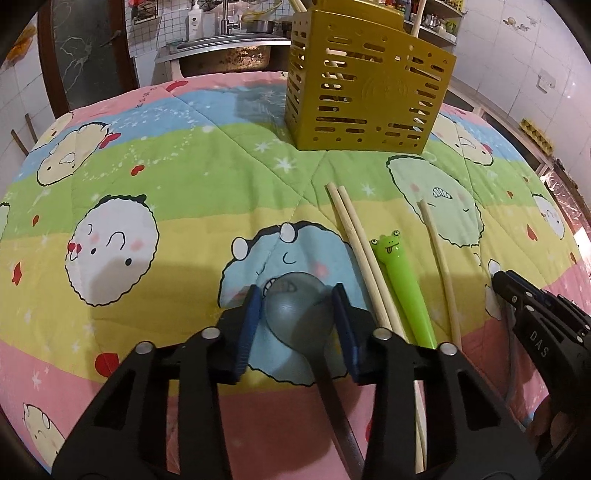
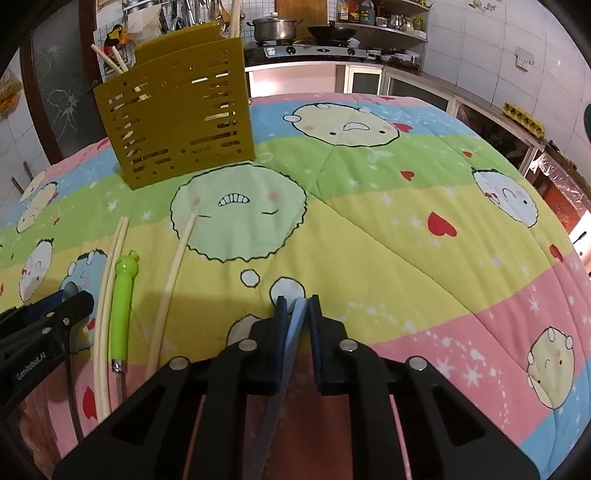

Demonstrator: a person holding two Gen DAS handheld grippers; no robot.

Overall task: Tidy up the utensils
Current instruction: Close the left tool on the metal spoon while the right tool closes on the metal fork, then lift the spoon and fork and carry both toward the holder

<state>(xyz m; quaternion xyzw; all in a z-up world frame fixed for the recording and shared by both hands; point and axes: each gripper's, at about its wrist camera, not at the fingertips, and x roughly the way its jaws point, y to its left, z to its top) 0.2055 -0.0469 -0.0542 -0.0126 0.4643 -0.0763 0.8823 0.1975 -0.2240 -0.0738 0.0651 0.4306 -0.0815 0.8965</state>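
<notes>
My left gripper (image 1: 296, 291) has its blue pads against both sides of the round bowl of a grey spoon (image 1: 295, 314), whose dark handle runs back under the jaws. My right gripper (image 2: 298, 301) is shut on a thin light-blue utensil handle (image 2: 295, 332), which lies on the quilt. To the right of the spoon lie a pair of chopsticks (image 1: 358, 251), a green frog-headed utensil (image 1: 402, 284) and a single chopstick (image 1: 439, 269). The slotted yellow utensil holder (image 1: 369, 85) stands upright at the far side, with chopsticks standing in it.
A cartoon-print quilt (image 2: 369, 229) covers the whole table. The right gripper (image 1: 502, 282) shows at the right edge of the left wrist view. Behind the table are a sink (image 1: 229, 55) and a stove with a pot (image 2: 277, 29).
</notes>
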